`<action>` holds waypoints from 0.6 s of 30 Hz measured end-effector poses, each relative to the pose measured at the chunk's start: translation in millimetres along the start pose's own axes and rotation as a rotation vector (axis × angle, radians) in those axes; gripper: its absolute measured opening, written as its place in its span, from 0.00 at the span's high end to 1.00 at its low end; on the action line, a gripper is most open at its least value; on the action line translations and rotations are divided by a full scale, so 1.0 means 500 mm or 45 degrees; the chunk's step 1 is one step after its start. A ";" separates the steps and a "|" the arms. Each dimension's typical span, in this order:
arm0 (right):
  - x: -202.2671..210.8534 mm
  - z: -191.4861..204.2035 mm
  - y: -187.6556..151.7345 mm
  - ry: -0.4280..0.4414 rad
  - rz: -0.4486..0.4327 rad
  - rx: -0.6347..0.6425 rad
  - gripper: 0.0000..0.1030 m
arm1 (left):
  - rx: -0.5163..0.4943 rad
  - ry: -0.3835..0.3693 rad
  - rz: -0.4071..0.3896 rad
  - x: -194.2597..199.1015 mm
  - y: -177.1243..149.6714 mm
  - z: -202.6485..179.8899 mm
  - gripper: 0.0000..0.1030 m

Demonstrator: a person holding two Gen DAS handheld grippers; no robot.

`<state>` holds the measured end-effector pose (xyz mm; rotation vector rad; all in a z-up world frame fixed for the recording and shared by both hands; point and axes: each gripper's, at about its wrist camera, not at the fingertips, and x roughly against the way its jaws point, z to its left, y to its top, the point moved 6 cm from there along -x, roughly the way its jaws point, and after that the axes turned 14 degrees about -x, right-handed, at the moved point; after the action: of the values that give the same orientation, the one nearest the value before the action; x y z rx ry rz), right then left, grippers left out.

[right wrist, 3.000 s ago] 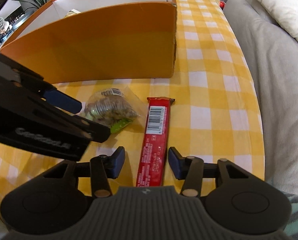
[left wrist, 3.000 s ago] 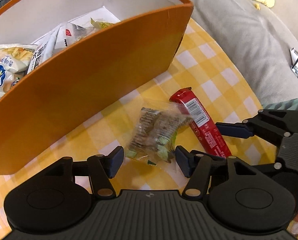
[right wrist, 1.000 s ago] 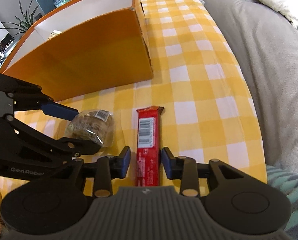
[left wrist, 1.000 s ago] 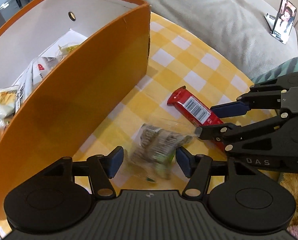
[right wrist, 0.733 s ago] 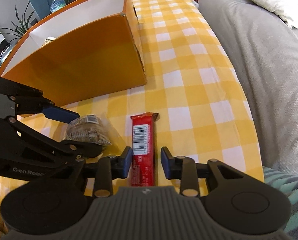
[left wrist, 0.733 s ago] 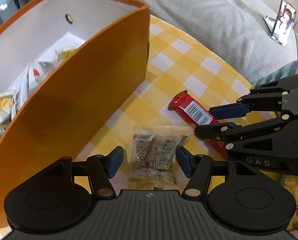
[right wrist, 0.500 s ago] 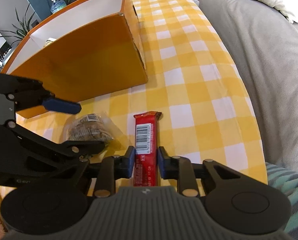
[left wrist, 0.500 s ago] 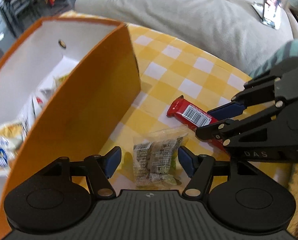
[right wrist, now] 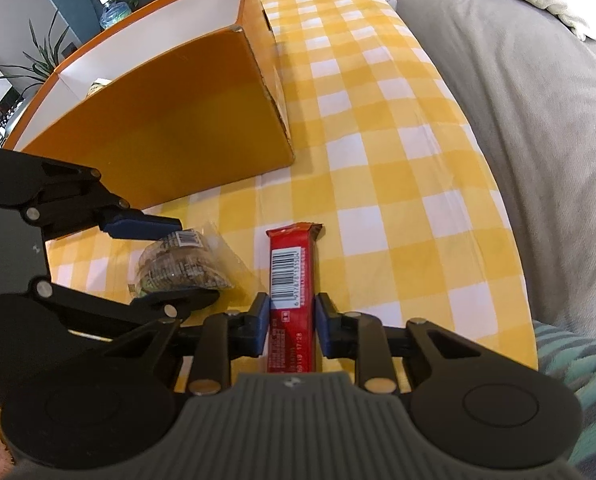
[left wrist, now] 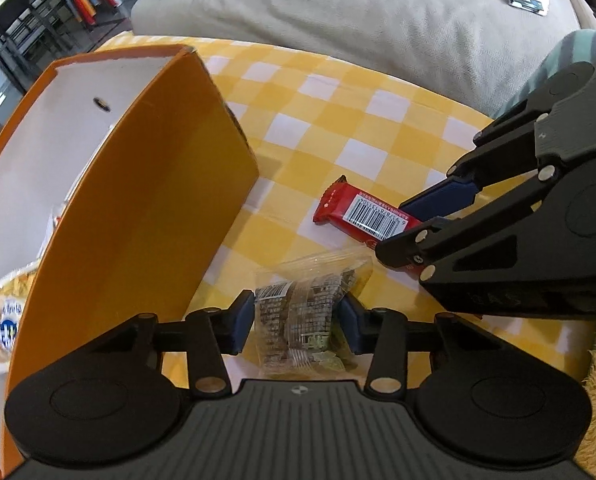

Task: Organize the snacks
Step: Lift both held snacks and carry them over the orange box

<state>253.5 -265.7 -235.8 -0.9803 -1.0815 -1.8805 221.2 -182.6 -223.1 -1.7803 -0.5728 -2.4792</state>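
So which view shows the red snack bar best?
The right wrist view: the red snack bar runs lengthwise between the right gripper, barcode facing up. The left wrist view shows only its far end; the gripper hides the rest.

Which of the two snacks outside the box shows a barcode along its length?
The red bar, held in the right gripper. It is long, flat and opaque; the clear cookie packet in the left gripper is lumpy, with only a small label.
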 end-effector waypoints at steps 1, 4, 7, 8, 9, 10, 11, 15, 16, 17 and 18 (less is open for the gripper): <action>0.000 0.000 0.000 -0.001 0.000 0.001 0.79 | 0.025 -0.002 0.000 0.002 -0.003 0.000 0.58; 0.001 0.001 -0.001 -0.001 0.001 0.002 0.79 | 0.144 -0.024 0.010 0.011 -0.015 0.005 0.62; 0.001 0.001 -0.003 0.003 0.016 -0.001 0.79 | 0.282 -0.049 0.006 0.023 -0.034 0.012 0.63; 0.002 0.001 -0.003 0.006 0.024 -0.006 0.80 | 0.327 -0.050 0.001 0.029 -0.042 0.015 0.63; 0.002 0.000 -0.004 0.011 0.032 -0.015 0.80 | 0.372 -0.052 -0.011 0.038 -0.049 0.017 0.63; 0.002 -0.001 -0.005 0.015 0.037 -0.024 0.80 | 0.404 -0.055 -0.025 0.046 -0.054 0.018 0.63; 0.004 -0.002 -0.006 0.015 0.042 -0.031 0.80 | 0.437 -0.060 -0.041 0.057 -0.059 0.020 0.63; 0.021 0.006 -0.013 0.017 0.038 -0.021 0.80 | 0.549 -0.060 -0.094 0.101 -0.074 0.027 0.63; 0.028 0.010 -0.016 0.021 0.036 -0.016 0.80 | 0.577 -0.059 -0.103 0.111 -0.078 0.029 0.63; 0.036 0.015 -0.019 0.023 0.034 -0.010 0.80 | 0.612 -0.060 -0.115 0.124 -0.084 0.032 0.63; 0.043 0.019 -0.022 0.024 0.030 -0.004 0.80 | 0.635 -0.052 -0.120 0.136 -0.089 0.033 0.63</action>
<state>237.1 -258.1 -217.2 -0.9718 -1.0518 -1.8694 202.3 -123.5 -168.0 -1.6314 -1.1774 -2.0952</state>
